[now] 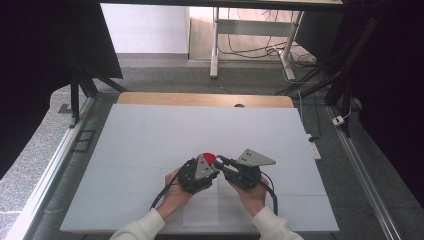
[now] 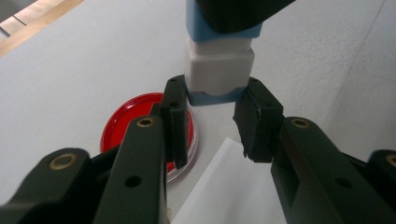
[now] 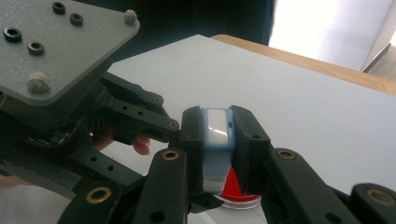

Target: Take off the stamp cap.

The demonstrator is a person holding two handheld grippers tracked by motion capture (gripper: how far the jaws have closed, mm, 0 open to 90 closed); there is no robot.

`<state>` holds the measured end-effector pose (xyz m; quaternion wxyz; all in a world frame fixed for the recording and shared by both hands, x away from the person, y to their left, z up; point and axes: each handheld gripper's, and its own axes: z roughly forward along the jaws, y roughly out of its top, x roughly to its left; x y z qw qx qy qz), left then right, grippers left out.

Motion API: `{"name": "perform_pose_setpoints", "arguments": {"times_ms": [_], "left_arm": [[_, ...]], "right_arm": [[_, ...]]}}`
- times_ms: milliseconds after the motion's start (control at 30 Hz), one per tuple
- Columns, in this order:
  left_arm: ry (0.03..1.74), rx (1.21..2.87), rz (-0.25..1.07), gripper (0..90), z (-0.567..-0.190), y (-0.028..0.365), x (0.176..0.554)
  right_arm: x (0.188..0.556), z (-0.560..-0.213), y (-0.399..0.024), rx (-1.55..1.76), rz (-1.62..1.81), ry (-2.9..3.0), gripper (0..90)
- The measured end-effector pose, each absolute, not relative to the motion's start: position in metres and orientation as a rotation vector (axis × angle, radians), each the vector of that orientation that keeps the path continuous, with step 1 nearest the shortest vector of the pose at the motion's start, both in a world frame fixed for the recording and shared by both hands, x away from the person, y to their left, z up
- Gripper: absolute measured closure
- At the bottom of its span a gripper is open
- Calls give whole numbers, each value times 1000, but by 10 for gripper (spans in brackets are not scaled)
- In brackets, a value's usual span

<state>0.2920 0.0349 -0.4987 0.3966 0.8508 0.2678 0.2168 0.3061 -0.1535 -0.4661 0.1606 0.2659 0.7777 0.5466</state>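
Bright even light; near fingers slightly blurred.

Right claw [image 3: 218, 140]: two black jaws rise from bottom edge, pads pressed on both sides of a blue-and-white block [image 3: 217, 140], held upright betw. them. Block: blue rim w/ white face at top; lower part paler. Below and behind the block: red dish [image 3: 243, 191], partly hidden by the jaws, lying on the white table [image 3: 299, 112]. Left claw [image 3: 184, 135] enters from left w/ grey plate [image 3: 56, 46] on top; its tip meets the block's left side. A fingertip [image 3: 141, 144] shows under it. Table's wooden edge [image 3: 303, 63] at rear.
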Motion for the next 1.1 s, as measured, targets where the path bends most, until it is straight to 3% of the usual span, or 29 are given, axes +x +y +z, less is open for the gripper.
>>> {"name": "perform_pose_setpoints", "arguments": {"times_ms": [1100], "left_arm": [[667, 2155, 531, 660, -499, 39, 294]], "right_arm": [[306, -468, -154, 797, 1578, 2210, 751]]}}
